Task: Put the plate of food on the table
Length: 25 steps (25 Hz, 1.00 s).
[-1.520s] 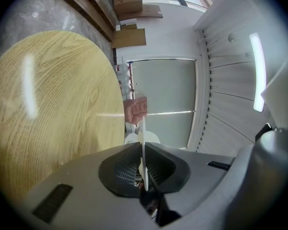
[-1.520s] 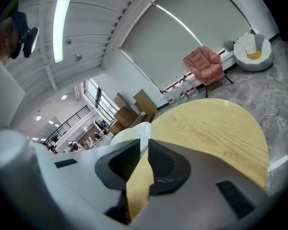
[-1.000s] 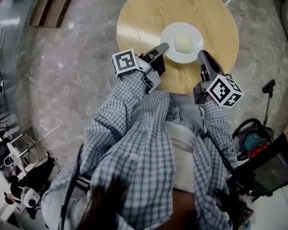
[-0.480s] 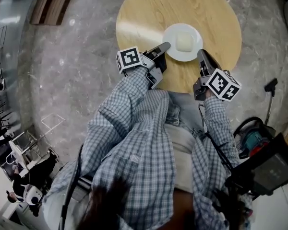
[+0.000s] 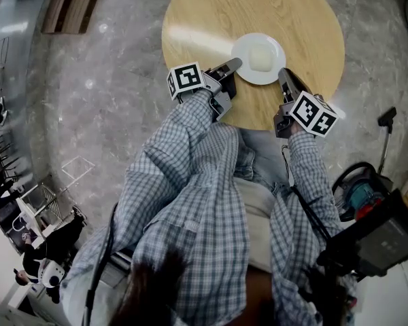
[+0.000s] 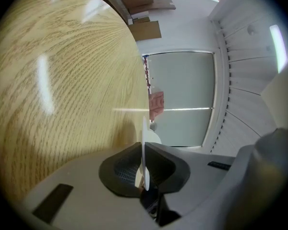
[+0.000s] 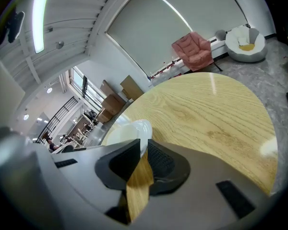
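Plate of food (image 5: pixel 257 77) lies between both tips, low over the table (image 5: pixel 211 12). The left gripper (image 5: pixel 232 64) clamps its thin rim and the right gripper (image 5: pixel 283 75) pinches the opposite edge. It looks stiff, slick and breakable, so opposed rim holds suit it.

shirt (image 5: pixel 190 202): blue-white check; left claw (image 5: pixel 234 64), right claw (image 5: pixel 282 74): grey; marker cubes (image 5: pixel 185 80): black-white

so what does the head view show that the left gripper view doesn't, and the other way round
Only the head view: the whole white plate with its pale block of food, the right gripper at the plate's rim, and the person's checked sleeves. Only the left gripper view: the left gripper shut on the plate's rim, seen edge-on, plus a window blind and a pink armchair beyond. Both: the round wooden table, the plate and the left gripper.
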Tool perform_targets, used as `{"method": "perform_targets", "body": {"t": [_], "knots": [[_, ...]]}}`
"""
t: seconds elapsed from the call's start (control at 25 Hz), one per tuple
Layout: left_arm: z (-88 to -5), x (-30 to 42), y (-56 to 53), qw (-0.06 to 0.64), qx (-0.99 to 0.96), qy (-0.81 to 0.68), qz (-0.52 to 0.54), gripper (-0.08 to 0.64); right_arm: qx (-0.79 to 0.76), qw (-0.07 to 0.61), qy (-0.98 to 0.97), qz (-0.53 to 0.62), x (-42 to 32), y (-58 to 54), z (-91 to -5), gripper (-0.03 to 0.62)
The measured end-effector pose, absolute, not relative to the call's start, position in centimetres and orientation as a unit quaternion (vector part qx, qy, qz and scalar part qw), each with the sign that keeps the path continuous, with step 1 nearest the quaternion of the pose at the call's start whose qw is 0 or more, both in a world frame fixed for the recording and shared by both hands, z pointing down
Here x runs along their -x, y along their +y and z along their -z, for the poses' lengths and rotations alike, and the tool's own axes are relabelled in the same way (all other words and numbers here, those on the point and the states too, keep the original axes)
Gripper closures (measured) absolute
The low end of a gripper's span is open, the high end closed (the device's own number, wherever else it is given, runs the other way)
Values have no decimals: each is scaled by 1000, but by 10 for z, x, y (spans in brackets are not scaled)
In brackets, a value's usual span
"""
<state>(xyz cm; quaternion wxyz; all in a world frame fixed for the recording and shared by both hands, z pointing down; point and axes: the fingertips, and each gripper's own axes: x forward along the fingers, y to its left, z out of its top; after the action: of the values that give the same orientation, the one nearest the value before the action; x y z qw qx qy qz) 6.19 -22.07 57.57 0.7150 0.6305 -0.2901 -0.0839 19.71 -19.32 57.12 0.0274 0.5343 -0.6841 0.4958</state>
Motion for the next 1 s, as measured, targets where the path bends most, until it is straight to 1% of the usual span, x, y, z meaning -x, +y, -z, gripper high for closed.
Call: {"method": "perform_targets", "body": {"t": [0.6,0.88,1.0], "knots": [[-589,-59,-219,720,-622,-299,65,540,-533,50,-675,-508,-191,-192,-587,541],[-590,-58,-217,718,-626,-301,54,540,-536,87,-681,-491,-190,-190,-591,541],[-590,-61,-219,716,-629,-299,44,540,-538,115,-686,-476,-190,-192,-593,541]]}}
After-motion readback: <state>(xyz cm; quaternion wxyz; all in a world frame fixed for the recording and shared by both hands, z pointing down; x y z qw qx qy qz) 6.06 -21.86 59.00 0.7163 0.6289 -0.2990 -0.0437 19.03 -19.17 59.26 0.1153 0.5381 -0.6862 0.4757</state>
